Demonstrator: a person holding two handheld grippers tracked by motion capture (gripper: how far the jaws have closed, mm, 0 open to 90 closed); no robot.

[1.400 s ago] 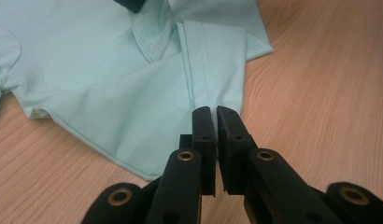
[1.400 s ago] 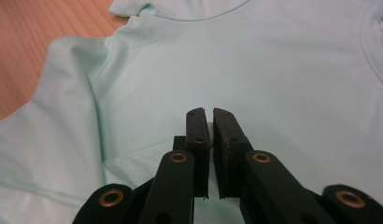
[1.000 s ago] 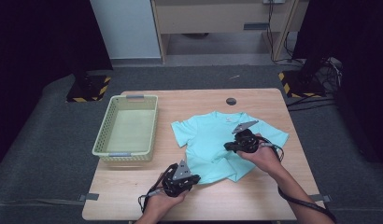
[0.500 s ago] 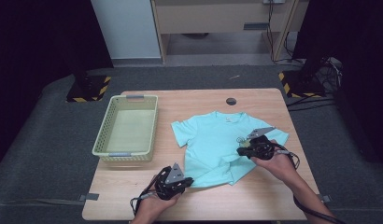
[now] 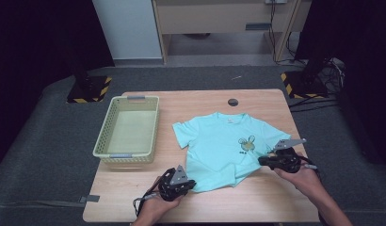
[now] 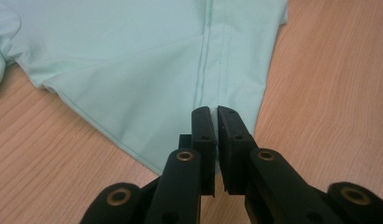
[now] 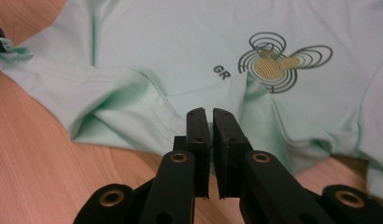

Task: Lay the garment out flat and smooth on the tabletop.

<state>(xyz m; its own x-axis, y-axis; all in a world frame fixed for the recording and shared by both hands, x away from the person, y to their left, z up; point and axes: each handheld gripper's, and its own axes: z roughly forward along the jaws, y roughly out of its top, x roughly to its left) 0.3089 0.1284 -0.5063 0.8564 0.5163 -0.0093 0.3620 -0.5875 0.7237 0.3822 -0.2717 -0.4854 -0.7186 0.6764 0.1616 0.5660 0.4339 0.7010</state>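
Gripping the t-shirt [image 5: 219, 141] hem, both claws, left [image 5: 190, 185] and right [image 5: 262, 160], clamped; spread flat, fold not started.

open wood along the table [image 5: 257, 209] front edge between the two hands, and behind the shirt [image 5: 219, 141] up to the far edge, broken only by a small dark disc [image 5: 233, 101]. blocked on the left by the basket [image 5: 102, 143], with a narrow bare strip between basket and shirt.
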